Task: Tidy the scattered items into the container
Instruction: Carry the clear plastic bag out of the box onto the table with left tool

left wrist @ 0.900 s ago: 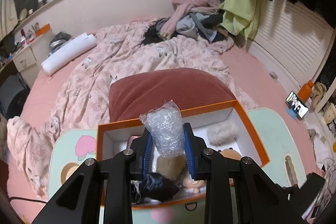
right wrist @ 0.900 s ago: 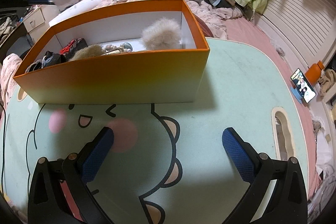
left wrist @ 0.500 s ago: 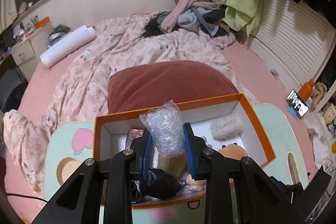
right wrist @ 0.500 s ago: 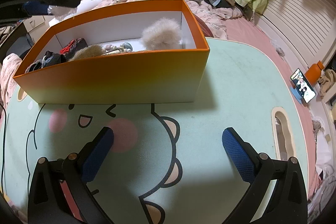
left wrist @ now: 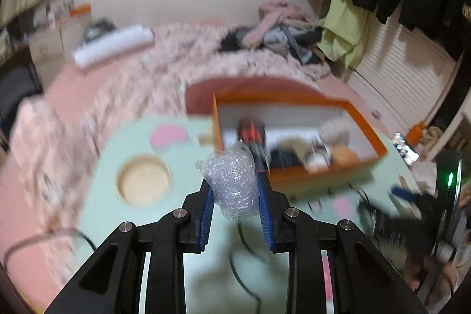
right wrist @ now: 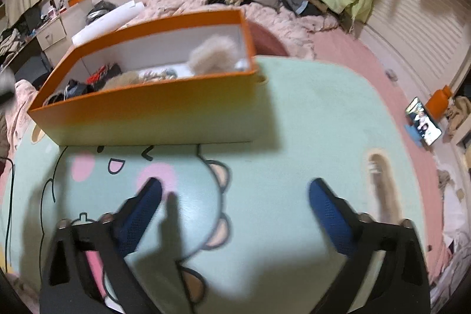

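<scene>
Underneath, pale-green cartoon rug (right wrist: pixel 309 114), bedroom.

Box (right wrist: pixel 153 114) on mat (right wrist: pixel 309 114); bed (right wrist: pixel 282 19) behind box.

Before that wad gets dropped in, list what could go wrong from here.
1. The left gripper is shut on the crumpled plastic wad, which now sits over the green mat, beside the orange box; released here, it likely misses.
2. The wad looks light and may cling to a pad or bounce off the things in the box.
3. The right gripper hangs open and empty near the box's front wall; a swing could nudge it.
</scene>
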Motion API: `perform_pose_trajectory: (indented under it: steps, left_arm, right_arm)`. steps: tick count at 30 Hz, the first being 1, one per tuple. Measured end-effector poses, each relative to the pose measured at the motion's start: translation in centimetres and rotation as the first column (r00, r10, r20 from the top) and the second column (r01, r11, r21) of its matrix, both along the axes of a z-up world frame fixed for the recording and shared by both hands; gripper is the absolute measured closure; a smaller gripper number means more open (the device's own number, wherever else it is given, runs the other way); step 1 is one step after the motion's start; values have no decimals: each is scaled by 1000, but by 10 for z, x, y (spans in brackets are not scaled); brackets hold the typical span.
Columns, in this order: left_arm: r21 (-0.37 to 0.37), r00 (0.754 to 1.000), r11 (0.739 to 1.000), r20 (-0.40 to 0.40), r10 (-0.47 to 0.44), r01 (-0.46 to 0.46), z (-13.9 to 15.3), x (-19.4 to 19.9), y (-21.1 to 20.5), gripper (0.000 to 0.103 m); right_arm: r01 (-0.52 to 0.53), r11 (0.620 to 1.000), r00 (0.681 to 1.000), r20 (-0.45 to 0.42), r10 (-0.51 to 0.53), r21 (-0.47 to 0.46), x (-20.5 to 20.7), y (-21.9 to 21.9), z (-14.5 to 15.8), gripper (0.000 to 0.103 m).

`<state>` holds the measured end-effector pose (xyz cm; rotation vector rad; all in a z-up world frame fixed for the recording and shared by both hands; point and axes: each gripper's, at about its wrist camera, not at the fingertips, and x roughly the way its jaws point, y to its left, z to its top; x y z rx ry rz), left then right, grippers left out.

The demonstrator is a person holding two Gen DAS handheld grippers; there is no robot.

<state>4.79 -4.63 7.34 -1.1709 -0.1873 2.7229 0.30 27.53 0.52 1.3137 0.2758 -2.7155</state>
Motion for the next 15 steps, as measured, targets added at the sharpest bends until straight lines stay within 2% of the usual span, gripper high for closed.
perform_pose_trajectory:
  steps: [1, 2, 5, 7, 9, 10, 11, 12, 13, 15]
  left_arm:
    - [25, 1000, 1000, 15, -8, 7, -7, 5, 1, 76]
    - [36, 1000, 999, 26, -11, 10, -15, 8, 3, 76]
    - [19, 998, 999, 64, -29, 28, -32, 5, 20, 76]
    - [31, 995, 999, 88, -40, 37, -41, 1, 26, 76]
    - [43, 992, 998, 117, -49, 44, -51, -1, 28, 76]
    - [35, 991, 999, 130, -41, 36, -55, -1, 29, 73]
    - [16, 989, 1000, 147, -26, 24, -60, -2, 30, 68]
    - [-3, 987, 1000, 158, -15, 15, -63, -3, 31, 51]
    - [-27, 989, 1000, 151, 0, 4, -63, -2, 33, 33]
    - [-76, 991, 997, 129, 38, -28, -60, 0, 36, 23]
  right_arm:
    - [-2, 1000, 1000, -9, 2, -3, 1, 4, 8, 25]
    - [-5, 1000, 1000, -19, 5, -19, 1, 7, 16, 29]
    - [-52, 992, 995, -87, 42, -117, -5, 7, 54, 32]
    - [-140, 976, 987, -104, 124, -165, -15, -8, 73, 32]
    - [-238, 938, 971, -42, 235, -252, -32, -29, 81, 34]
    - [-287, 900, 952, 6, 306, -327, -43, -42, 81, 36]
    - [-320, 861, 926, 62, 373, -395, -54, -57, 77, 38]
    - [-333, 835, 900, 118, 420, -438, -65, -73, 70, 38]
    - [-337, 828, 882, 156, 444, -449, -74, -84, 63, 38]
    - [-334, 855, 867, 226, 443, -396, -90, -112, 45, 38]
